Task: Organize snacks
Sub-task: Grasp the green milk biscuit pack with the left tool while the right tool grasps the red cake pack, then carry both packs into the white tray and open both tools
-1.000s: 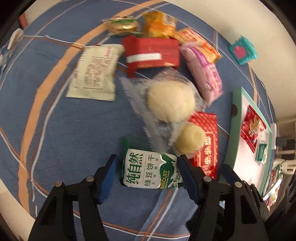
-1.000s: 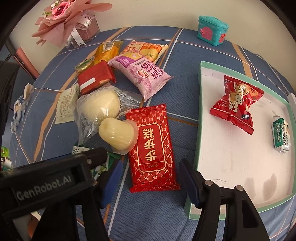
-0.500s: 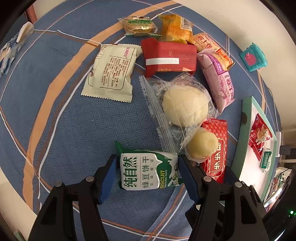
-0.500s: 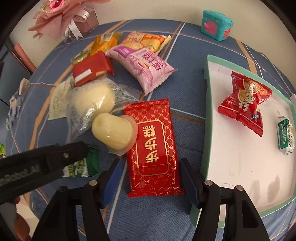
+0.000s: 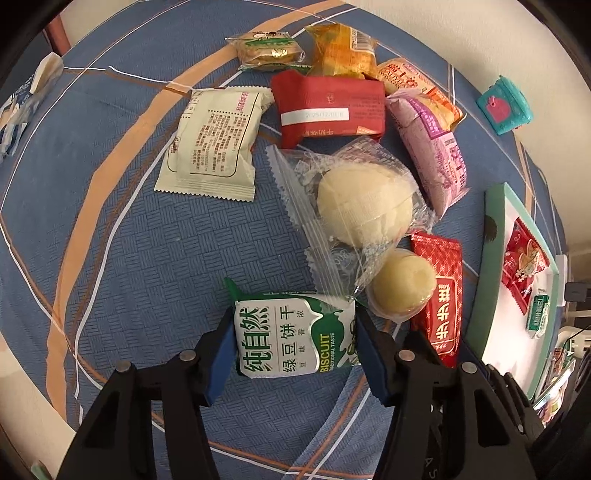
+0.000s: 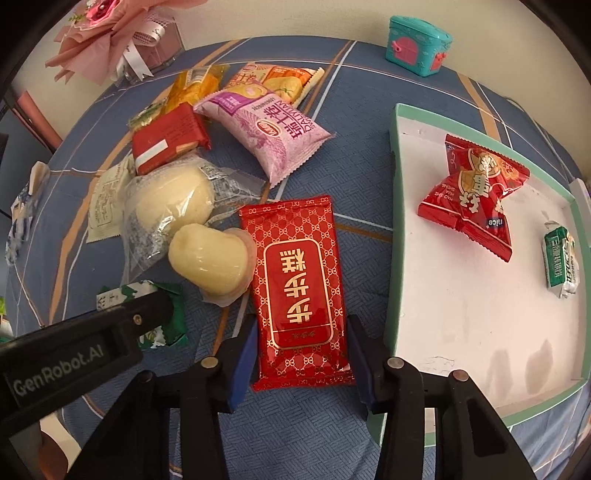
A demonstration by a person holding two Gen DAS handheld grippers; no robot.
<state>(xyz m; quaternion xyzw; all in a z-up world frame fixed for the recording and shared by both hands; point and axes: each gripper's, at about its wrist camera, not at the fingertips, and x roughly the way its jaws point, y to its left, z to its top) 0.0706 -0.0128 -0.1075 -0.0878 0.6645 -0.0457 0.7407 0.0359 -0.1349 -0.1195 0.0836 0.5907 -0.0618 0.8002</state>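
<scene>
This looked like a room in a home. A table under a blue patterned tablecloth (image 5: 110, 258) with orange and white stripes stood against a plain cream wall (image 6: 295, 18). Far ahead of the claws, by that wall, sat a pink wrapped flower bouquet (image 6: 110, 33) and a small teal toy chest (image 6: 417, 40). Household clutter showed dimly past the table's right edge.

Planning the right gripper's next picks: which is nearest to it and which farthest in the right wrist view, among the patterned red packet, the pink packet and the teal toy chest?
1. Patterned red packet, between the closing right gripper fingers.
2. Pink packet, mid-table, beyond it.
3. Teal toy chest, far edge by the wall.
</scene>
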